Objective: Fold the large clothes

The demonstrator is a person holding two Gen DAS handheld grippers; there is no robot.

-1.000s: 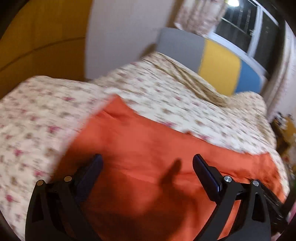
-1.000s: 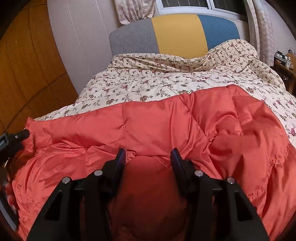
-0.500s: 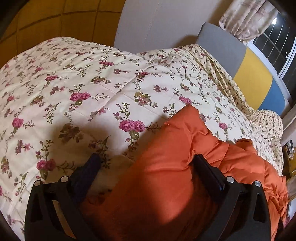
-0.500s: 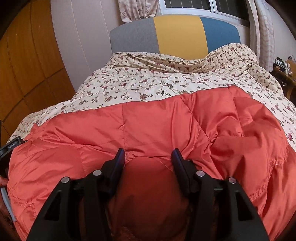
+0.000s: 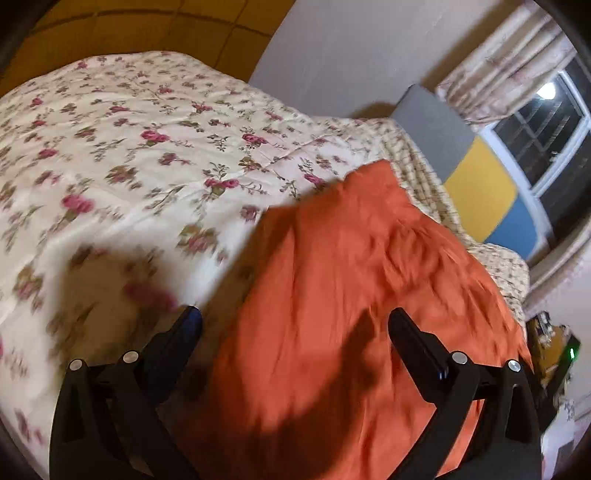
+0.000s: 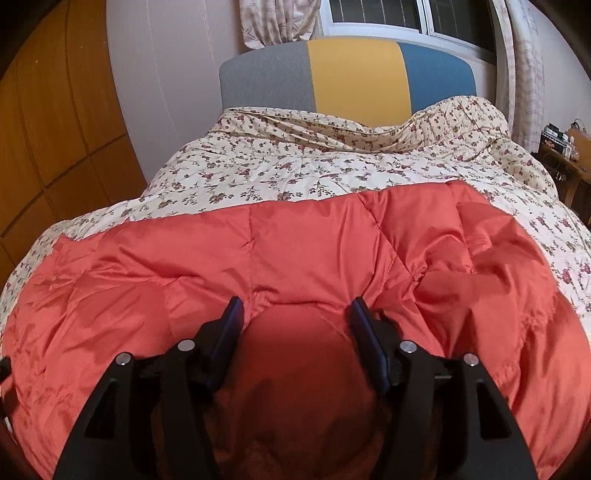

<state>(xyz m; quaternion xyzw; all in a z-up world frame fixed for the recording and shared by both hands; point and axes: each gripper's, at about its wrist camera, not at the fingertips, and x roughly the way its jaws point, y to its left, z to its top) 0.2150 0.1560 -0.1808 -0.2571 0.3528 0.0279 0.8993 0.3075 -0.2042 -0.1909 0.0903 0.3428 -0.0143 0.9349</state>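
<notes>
The right gripper (image 6: 295,314) hangs over the orange padded jacket (image 6: 207,266), its jaws just widened, with a rounded bulge of the fabric between them. Beyond its tips the floral quilt (image 6: 332,166) runs up to a grey, yellow and blue headboard (image 6: 351,81).

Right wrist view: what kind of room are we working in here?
Most likely a bedroom. A bed with a floral quilt and a grey, yellow and blue headboard stands under a curtained window. The orange padded garment lies spread on the quilt.
</notes>
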